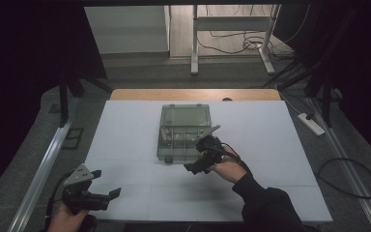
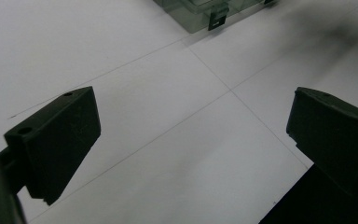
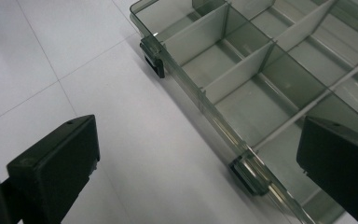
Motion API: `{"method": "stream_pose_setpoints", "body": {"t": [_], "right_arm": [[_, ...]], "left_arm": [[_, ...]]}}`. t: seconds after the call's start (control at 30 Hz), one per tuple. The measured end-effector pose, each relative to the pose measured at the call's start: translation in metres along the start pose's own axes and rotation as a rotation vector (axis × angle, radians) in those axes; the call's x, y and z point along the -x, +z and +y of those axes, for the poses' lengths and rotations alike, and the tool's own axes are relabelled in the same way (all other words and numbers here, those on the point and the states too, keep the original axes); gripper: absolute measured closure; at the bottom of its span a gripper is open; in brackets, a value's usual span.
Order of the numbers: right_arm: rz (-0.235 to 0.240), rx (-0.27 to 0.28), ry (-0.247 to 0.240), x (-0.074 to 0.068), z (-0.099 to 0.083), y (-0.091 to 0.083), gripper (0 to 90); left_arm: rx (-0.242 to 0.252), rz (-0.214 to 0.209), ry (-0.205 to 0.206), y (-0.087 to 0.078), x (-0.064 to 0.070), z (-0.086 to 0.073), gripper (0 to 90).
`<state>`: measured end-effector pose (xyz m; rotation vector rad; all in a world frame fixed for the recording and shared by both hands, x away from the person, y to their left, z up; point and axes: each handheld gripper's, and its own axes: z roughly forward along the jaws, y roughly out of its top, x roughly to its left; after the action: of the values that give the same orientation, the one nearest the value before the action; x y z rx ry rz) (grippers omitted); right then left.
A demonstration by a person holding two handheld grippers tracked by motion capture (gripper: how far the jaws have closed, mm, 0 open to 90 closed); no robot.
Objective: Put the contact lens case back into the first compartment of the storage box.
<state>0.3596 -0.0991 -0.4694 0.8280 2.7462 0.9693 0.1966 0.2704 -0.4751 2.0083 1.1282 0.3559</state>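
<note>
Fingers point(image 3: 56, 163) wide on both grippers; one open organizer box point(image 1: 183, 133); two latches point(image 3: 153, 57).

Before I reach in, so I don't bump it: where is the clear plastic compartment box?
In the high view the clear plastic compartment box lies open mid-table on the white sheet, just beyond the right gripper.

Left black two-jaw gripper point(image 1: 107, 183) low at near left, jaws wide apart, pointing right, held in bare left hand point(image 1: 64, 218). Right black two-jaw gripper point(image 1: 193, 167) farther forward, centre, jaws spread, gripped by right hand point(image 1: 228, 169); dark sleeve point(image 1: 265, 203) trailing back.
</note>
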Motion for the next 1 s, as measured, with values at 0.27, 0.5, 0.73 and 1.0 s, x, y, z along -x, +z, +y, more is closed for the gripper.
{"method": "stream_pose_setpoints", "body": {"t": [0.27,0.5,0.73,1.0], "right_arm": [[-0.006,0.033,0.014,0.0,-0.01,-0.014,0.0],[-0.003,0.04,0.044,0.002,-0.019,-0.023,0.0],[-0.01,0.044,0.056,0.004,-0.028,-0.032,0.0],[-0.028,0.025,0.069,0.007,-0.045,-0.039,0.0]], "left_arm": [[0.001,-0.001,0.001,0.0,0.0,0.0,2.7],[0.001,-0.001,0.002,0.0,0.0,0.0,2.7],[0.002,-0.001,0.003,0.0,0.0,0.0,2.7],[0.003,-0.002,0.003,-0.001,0.0,0.0,2.7]]}}
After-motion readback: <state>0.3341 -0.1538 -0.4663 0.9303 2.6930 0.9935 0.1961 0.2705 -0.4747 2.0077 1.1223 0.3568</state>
